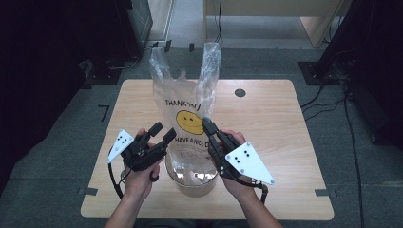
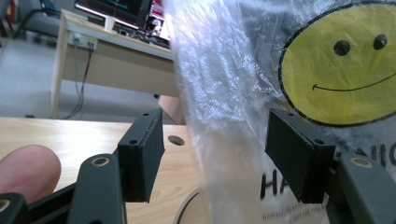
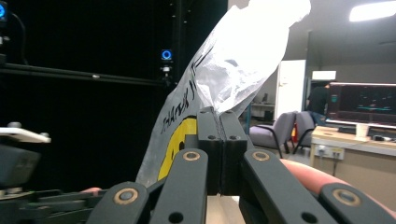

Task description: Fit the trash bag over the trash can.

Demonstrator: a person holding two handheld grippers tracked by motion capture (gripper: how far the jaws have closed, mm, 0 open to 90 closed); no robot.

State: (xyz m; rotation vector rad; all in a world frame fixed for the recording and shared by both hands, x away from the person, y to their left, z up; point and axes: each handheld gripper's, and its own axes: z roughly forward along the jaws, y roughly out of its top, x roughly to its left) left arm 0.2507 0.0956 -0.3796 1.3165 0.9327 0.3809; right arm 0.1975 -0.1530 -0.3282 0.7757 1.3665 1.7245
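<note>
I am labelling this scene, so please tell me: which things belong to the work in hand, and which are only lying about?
In the work:
- bag, clear plastic with a smiley face
- round container under the bag
- left gripper, open around the bag's side
- right gripper, shut against the bag

Lying about:
- cables on the floor
- desk with a monitor
</note>
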